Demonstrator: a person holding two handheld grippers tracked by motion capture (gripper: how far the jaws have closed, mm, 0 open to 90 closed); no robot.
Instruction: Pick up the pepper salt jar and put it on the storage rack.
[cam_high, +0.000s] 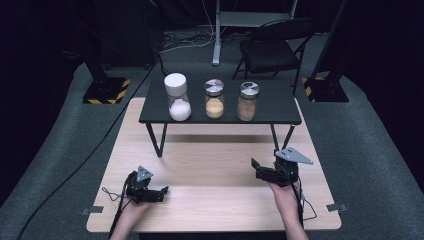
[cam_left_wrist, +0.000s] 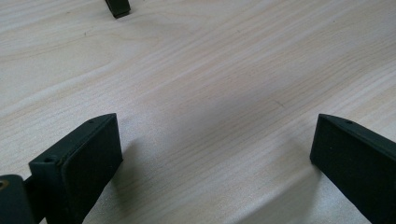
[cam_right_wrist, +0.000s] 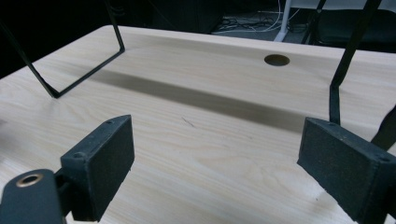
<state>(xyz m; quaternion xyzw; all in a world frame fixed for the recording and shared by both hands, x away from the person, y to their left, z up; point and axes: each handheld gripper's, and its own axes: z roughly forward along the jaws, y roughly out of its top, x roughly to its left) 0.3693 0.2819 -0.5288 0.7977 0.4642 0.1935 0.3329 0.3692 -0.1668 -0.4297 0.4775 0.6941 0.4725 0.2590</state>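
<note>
Three jars stand in a row on a low black shelf at the far side of the wooden table. One is a white-lidded jar of white powder, one a metal-lidded jar of yellow powder, and one a metal-lidded jar of brown powder. My left gripper rests low at the near left, jaws pointing right. In its own view the left gripper is open over bare wood. My right gripper hovers at the near right, pointing left, and the right gripper is open with nothing between its pads.
The shelf's thin black legs stand on the table ahead of the right gripper, beside a round cable hole. A black shelf foot lies beyond the left gripper. A folding chair and stand bases sit on the carpet behind.
</note>
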